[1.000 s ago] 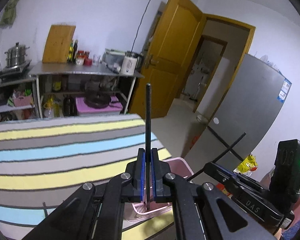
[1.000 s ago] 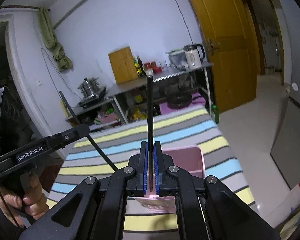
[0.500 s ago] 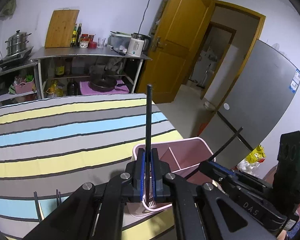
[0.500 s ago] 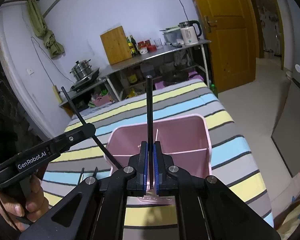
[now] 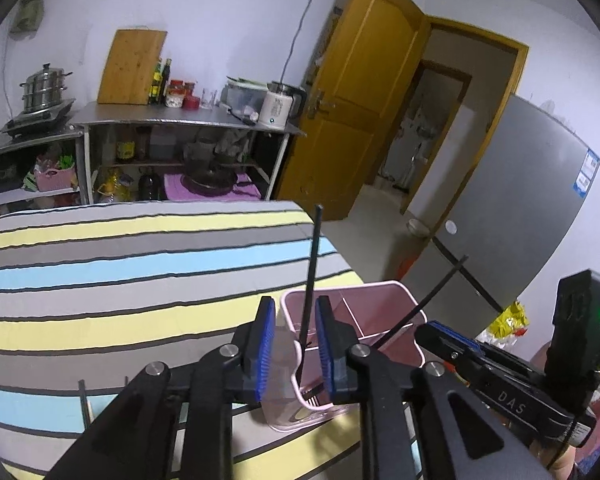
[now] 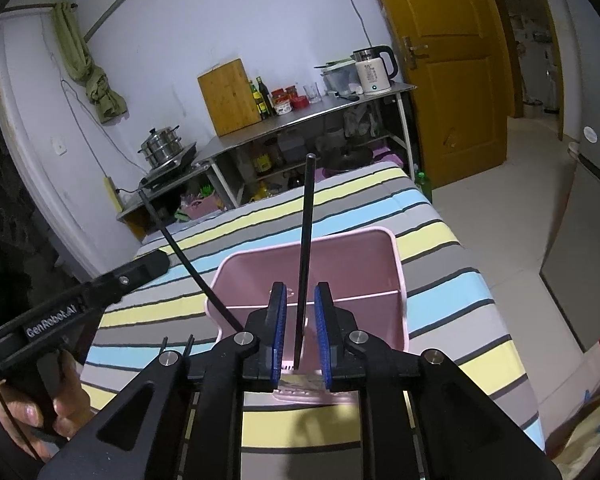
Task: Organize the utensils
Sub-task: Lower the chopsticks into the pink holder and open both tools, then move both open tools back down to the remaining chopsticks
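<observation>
A pink divided utensil holder (image 5: 384, 304) (image 6: 380, 264) stands on the striped tablecloth. My left gripper (image 5: 294, 320) is open above its near corner; a black chopstick (image 5: 311, 264) stands free between the pads, its lower end inside the holder. My right gripper (image 6: 300, 312) is open too, with another black chopstick (image 6: 305, 248) standing loose between its pads, tip down in the holder. The left gripper's chopstick also shows in the right wrist view (image 6: 188, 256), leaning into the holder.
The striped table (image 5: 120, 276) stretches ahead. Two more black chopsticks (image 5: 85, 398) lie on it near the left gripper. A steel shelf with kettle (image 5: 278, 106), bottles and pot stands behind. A yellow door and grey fridge (image 5: 512, 216) are at right.
Both grippers lowered over the pink holder and opened. The two chopsticks, clamped before, now stand loose between the pads with their tips in the holder.
</observation>
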A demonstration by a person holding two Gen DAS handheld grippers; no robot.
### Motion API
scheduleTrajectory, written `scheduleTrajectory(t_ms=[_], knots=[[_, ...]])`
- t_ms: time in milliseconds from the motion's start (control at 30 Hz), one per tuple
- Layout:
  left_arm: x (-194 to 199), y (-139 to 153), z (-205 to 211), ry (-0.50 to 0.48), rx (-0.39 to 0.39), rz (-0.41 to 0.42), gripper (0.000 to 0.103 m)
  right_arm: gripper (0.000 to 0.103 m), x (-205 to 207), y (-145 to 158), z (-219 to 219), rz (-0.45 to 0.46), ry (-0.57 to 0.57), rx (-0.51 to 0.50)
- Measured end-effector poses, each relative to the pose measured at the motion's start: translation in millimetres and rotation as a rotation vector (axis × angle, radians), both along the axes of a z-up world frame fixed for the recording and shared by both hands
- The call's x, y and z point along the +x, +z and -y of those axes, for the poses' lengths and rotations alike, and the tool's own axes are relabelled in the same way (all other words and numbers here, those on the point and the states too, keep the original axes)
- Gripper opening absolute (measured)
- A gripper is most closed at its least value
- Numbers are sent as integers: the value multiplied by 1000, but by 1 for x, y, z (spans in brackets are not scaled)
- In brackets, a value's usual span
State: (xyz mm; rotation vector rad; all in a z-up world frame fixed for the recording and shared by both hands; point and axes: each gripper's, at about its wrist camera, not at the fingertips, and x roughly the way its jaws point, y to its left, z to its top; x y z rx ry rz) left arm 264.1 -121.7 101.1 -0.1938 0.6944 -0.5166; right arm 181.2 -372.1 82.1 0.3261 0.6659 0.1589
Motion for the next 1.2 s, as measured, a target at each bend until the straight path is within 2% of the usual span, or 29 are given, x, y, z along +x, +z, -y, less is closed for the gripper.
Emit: scheduleTrajectory(t_ms=[100, 267, 500, 733, 867, 1067, 1200], knots=[[-14, 5, -20, 21, -27, 29, 20, 15, -12, 4, -2, 21, 1, -6], [-44, 1, -57, 56, -23, 64, 20, 15, -38, 8, -16, 56, 37, 3], [-87, -28, -115, 165, 23, 30, 20, 15, -63, -7, -57, 32, 141, -7], [-117, -65, -160, 234, 38, -43, 20, 15, -70, -32, -92, -26, 216, -20], [-123, -91, -177, 267, 48, -106, 20, 15, -68, -49, -109, -66, 253, -19], [-114, -119, -180, 289, 96, -175, 20, 15, -62, -75, -131, -125, 298, -30], [-97, -140, -177, 292, 129, -216, 28, 15, -60, -85, -140, -149, 321, -38]])
